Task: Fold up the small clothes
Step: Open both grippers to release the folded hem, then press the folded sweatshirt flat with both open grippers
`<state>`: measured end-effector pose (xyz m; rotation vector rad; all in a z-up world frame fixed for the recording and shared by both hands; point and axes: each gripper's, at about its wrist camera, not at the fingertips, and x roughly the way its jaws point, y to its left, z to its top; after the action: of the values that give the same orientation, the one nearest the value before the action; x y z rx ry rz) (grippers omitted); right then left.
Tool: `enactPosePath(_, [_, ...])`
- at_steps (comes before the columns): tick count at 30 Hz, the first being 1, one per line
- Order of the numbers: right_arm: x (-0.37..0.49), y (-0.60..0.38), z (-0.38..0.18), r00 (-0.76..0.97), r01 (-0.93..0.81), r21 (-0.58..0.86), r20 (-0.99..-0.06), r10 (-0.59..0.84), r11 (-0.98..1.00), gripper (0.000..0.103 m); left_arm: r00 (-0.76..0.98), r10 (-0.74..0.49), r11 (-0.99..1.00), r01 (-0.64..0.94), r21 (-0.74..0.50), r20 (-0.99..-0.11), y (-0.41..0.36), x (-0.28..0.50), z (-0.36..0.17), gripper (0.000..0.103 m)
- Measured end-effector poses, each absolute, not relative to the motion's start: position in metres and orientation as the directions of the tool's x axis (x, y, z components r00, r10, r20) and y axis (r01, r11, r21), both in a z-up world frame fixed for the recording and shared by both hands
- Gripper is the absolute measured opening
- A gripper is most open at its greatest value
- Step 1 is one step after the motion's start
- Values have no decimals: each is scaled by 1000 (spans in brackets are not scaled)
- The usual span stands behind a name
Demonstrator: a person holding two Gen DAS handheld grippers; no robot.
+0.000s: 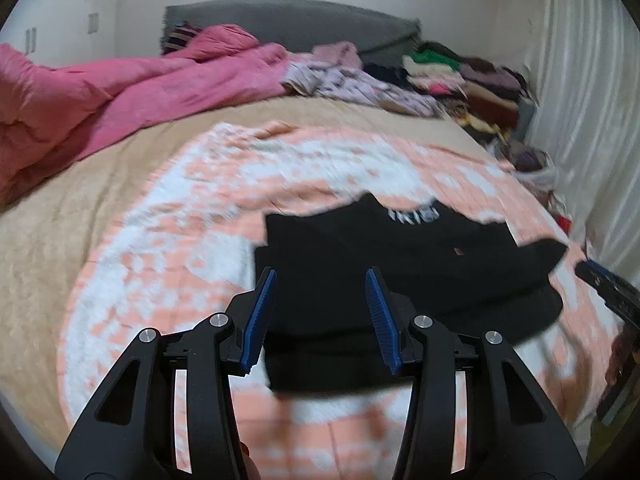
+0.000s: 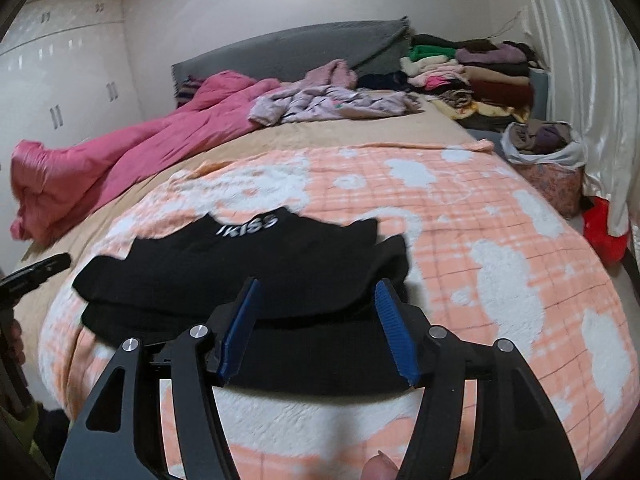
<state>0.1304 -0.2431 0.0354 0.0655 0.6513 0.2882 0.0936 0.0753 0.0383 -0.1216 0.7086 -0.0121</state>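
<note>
So far the black top (image 2: 248, 276) looks partly folded — it lies on the orange-and-white blanket (image 2: 500, 240) near my edge of the bed, with an upper layer doubled over a lower one and white lettering showing at the far edge. From my right wrist view I see that upper layer sitting a little askew on the lower, its corners ragged at the right, so I judge the fold unfinished, or at least in need of squaring.

My left gripper (image 1: 320, 312) is spread wide, its blue pads (image 1: 260, 316) holding nothing, and it hovers over the near left part of the top. My right gripper (image 2: 316, 328) also stands apart and empty, over the near right edge of the same garment. Each gripper shows at the rim of the other's view, so they flank the top on either side. Whether either pad touches the cloth I cannot tell.

What is left, as I judge it: one more fold at least, then moving the top aside. At the far right corner of the bed a stack (image 2: 472, 72) of folded clothes sits by the curtain, and near it lie loose pale garments (image 2: 328, 100) beside a pink quilt (image 2: 132, 148) — those loose ones may be waiting their turn.
</note>
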Motion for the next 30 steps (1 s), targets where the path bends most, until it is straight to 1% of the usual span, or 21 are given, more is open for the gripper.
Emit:
enactPosePath(1, [127,-239,32,747,-258,154,-595,298,954,58,754,-51,995,-20,-100,-655,69,92,35,38])
enactPosePath(2, [125,-235,30,741,-268,152,-599,304,951,58,748,-52,996,-12,-91,-662,65,91,31,35])
enactPosePath(5, [122,-225,22,723,-290,139,-616,312,947,58,723,-73,996,23,-82,-687,51,88,18,30])
enactPosePath(9, [118,-214,15,705,-317,127,-631,323,940,58,706,-59,998,40,-43,-706,38,87,4,27])
enactPosePath(21, [121,-184,-10,660,-369,77,-680,320,926,58,667,2,999,27,27,-745,39,91,-29,27])
enactPosePath(25, [130,-172,-21,659,-374,13,-700,276,927,58,663,13,999,20,34,-749,42,99,-33,27])
enactPosePath(30, [147,-163,-34,640,-363,-18,-731,235,931,58,673,25,999,19,51,-739,41,112,-32,27])
